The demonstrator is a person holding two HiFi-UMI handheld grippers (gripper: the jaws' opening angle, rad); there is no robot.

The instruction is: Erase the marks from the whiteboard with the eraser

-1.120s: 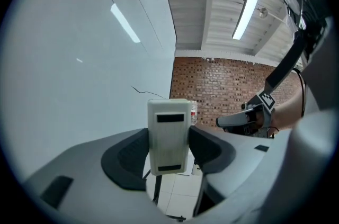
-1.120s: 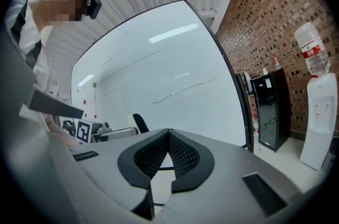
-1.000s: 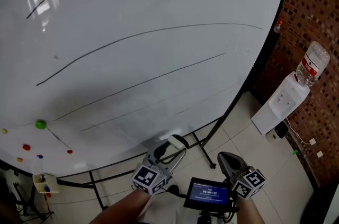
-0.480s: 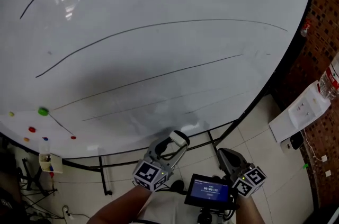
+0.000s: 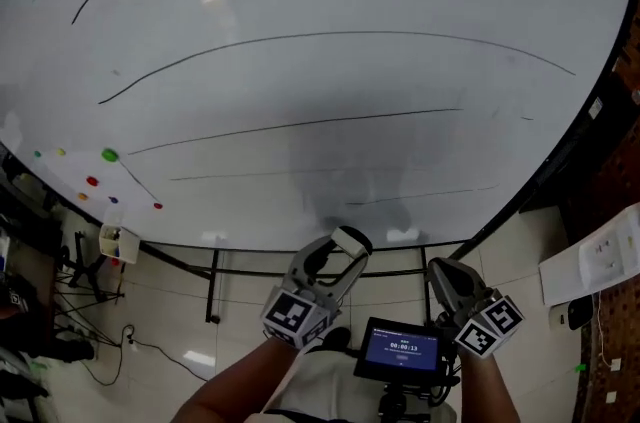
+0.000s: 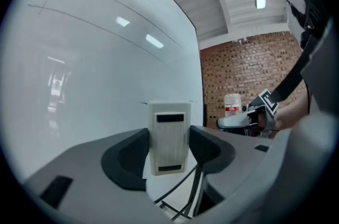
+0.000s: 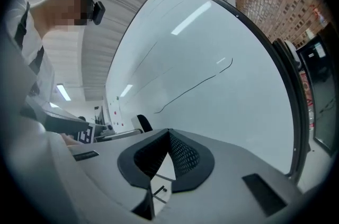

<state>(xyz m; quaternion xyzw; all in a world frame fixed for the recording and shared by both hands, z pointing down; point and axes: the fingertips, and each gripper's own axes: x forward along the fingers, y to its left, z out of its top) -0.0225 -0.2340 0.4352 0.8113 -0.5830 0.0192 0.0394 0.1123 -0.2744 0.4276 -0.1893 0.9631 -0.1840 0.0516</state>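
Note:
The big whiteboard [image 5: 300, 81] fills the head view and carries several long curved black lines [image 5: 330, 122]. My left gripper [image 5: 335, 256] is below the board's bottom edge, shut on a white ribbed eraser [image 5: 350, 238]. The eraser [image 6: 169, 133] stands upright between the jaws in the left gripper view, apart from the board [image 6: 95, 59]. My right gripper [image 5: 447, 273] is lower right, shut with nothing in it. In the right gripper view its jaws [image 7: 168, 135] meet at the tips, and a black line [image 7: 196, 85] crosses the board [image 7: 222, 48].
Coloured magnets, among them a green one [image 5: 109, 154], dot the board's lower left. A small marker box [image 5: 118, 242] hangs below them. The stand's legs [image 5: 215, 286] reach the tiled floor. A water dispenser [image 5: 600, 256] stands by the brick wall at the right. A small screen [image 5: 402, 351] sits between my arms.
The head view has swung left, so the board and the water dispenser slid toward the right edge. Both grippers stay low under the board, and the left still holds the eraser.

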